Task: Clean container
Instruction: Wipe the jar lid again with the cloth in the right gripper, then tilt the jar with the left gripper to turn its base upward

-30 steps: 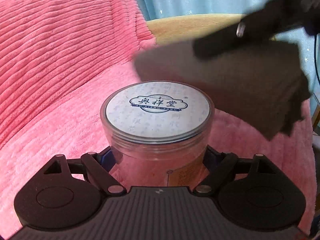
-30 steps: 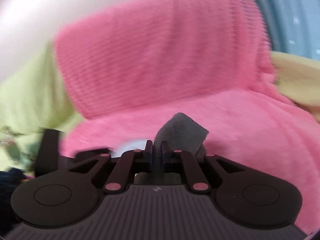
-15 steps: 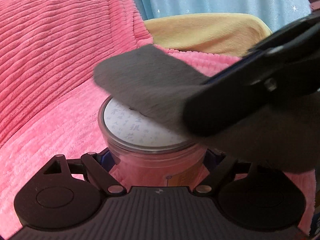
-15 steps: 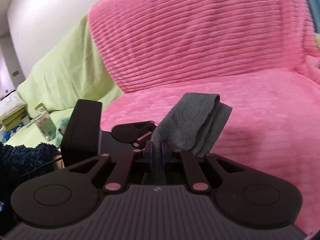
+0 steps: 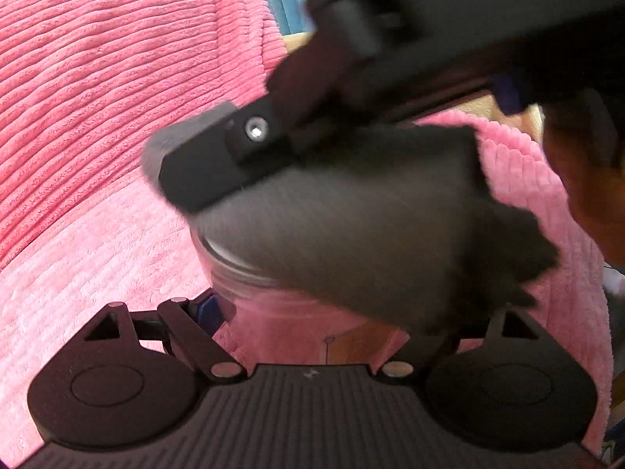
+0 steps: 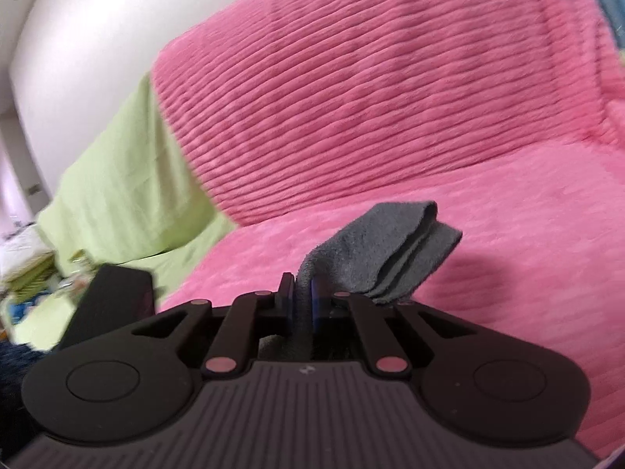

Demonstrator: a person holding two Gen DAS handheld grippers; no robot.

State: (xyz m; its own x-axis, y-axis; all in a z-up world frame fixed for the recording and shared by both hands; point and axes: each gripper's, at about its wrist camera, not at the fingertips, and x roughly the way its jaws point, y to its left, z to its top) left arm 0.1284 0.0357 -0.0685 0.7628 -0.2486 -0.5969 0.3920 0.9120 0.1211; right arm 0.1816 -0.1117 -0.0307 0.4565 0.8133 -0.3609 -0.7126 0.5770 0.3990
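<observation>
Pink ribbed plush fabric (image 5: 97, 125) is spread over the whole seat and backrest, with a lime-green cover (image 6: 117, 179) seen at the far left in the right wrist view and blue curtain glimpsed at the far top of the left wrist view. At the near centre, the clear round plastic container (image 5: 281, 312) is clamped between the fingers of the left gripper (image 5: 312, 324), upright on the pink seat. Its lid is almost wholly covered by the folded dark grey cloth (image 5: 371, 234), only a sliver of rim being left visible on the left. That cloth is pinched tight in the right gripper (image 6: 302, 297), whose black body is blurred across the top right of the left wrist view.
</observation>
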